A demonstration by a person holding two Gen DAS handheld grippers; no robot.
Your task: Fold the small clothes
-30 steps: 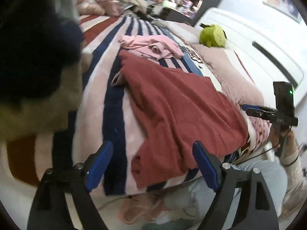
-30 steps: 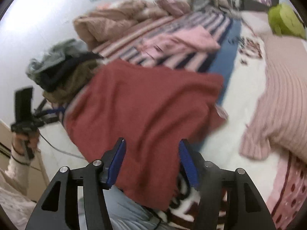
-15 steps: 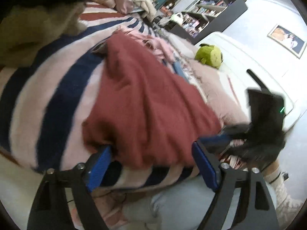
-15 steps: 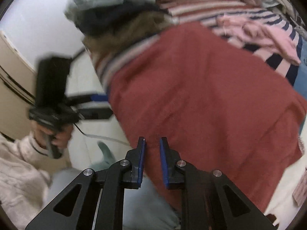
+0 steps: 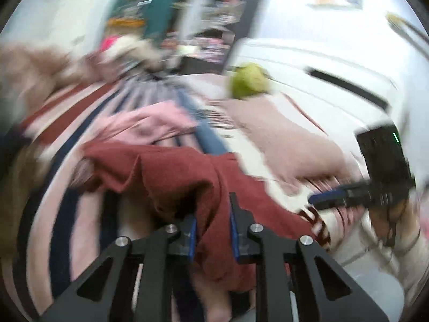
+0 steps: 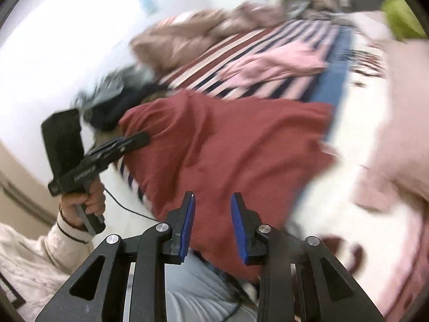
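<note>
A dark red garment [image 5: 174,166] lies spread on the striped blanket [image 5: 67,187]. Its near edge is bunched and raised between the pads of my left gripper [image 5: 212,209], whose jaws are closing and press on the cloth. In the right wrist view the left gripper [image 6: 144,135] bites the red garment [image 6: 228,139] at its left corner. My right gripper [image 6: 212,198] hovers over the garment's near edge, its jaws opening, and the cloth shows through the gap unpinched. In the left wrist view the right gripper [image 5: 312,201] sits just past the garment's right edge.
A pink garment [image 5: 150,123] lies crumpled farther up the bed. A green plush toy [image 5: 249,80] and a pink pillow [image 5: 289,139] are at the right. A pile of dark and grey clothes [image 6: 115,99] sits at the bed's left edge. The person's legs [image 6: 203,289] are below the grippers.
My left gripper has gone from wide open to closed on the red garment's near edge and has lifted it. My right gripper, almost shut half a second ago, has parted its pads.
</note>
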